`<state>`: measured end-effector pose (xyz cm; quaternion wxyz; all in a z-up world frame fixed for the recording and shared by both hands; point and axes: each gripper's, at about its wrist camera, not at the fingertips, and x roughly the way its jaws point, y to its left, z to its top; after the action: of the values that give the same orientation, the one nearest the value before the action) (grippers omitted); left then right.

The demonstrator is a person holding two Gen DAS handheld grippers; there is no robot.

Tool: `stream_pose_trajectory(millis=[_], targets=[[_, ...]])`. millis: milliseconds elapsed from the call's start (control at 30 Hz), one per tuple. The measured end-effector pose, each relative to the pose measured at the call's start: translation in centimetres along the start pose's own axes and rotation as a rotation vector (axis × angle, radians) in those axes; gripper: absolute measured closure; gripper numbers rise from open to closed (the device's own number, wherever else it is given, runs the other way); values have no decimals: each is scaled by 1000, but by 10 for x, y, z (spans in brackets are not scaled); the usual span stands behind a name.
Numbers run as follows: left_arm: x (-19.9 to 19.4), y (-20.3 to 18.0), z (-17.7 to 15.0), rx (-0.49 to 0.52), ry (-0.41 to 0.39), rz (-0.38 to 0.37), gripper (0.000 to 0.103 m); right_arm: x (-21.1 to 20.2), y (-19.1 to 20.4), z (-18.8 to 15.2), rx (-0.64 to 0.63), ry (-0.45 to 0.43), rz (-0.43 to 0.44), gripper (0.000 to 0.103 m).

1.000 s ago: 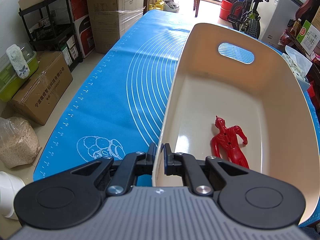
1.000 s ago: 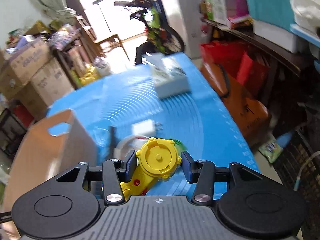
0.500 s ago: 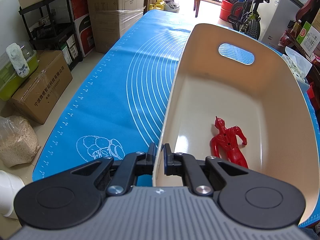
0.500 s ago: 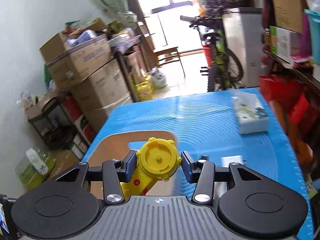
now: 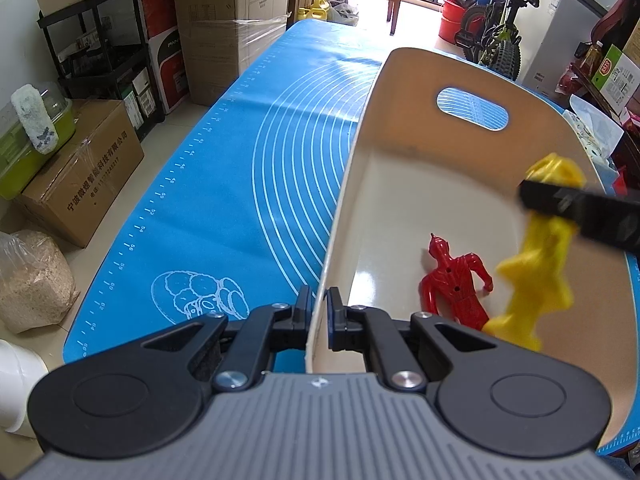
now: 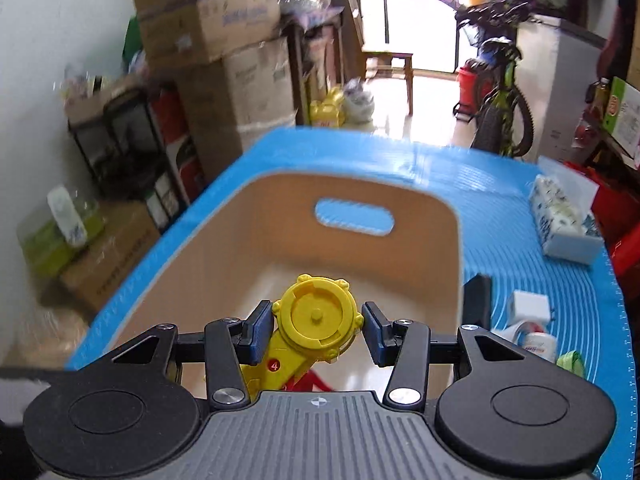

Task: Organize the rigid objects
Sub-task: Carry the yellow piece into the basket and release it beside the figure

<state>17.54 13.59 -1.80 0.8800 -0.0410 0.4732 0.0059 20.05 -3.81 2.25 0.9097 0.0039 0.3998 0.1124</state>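
1. Right now the left gripper point(image 5: 318, 312) has its fingers point(image 5: 334, 316) clenched on the near rim of the beige bin point(image 5: 400, 184), one finger inside the wall, one outside.
2. The bin sits on the blue mat point(image 5: 208, 200) covering the counter; the oval handle cutout in its far wall shows the mat through it.
3. A red figure toy point(image 5: 454, 280) lies flat on the bin floor, near the gripped end.
4. The right gripper point(image 6: 318, 330) has its fingers grasping a yellow toy point(image 6: 316, 322) by its round top, one pad on each side.
5. The yellow toy hangs over the bin interior, above the red figure; not touching the floor as far as I can tell.
6. On the mat to the right of the bin: a tissue box point(image 6: 560, 220), a white adapter point(image 6: 528, 306) and a small bottle point(image 6: 538, 344), all outside the bin.
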Motion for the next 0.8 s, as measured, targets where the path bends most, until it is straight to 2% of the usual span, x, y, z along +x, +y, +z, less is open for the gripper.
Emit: stream_pose_trajectory(millis=[267,467,567,800], targets=[[-1,0,-1,0,-1,-1,94,26,16,-19,-62,117,-8,49],[-1,0,-1,1,-1,0,94,32,8,-21,-51,199,-2,49],[-1,0,-1,0,-1,0,94,26,9,-22,-67,179,4,45],[-1,0,-1,1,0,0,94,0,-9,-6,-2,115,60,39]])
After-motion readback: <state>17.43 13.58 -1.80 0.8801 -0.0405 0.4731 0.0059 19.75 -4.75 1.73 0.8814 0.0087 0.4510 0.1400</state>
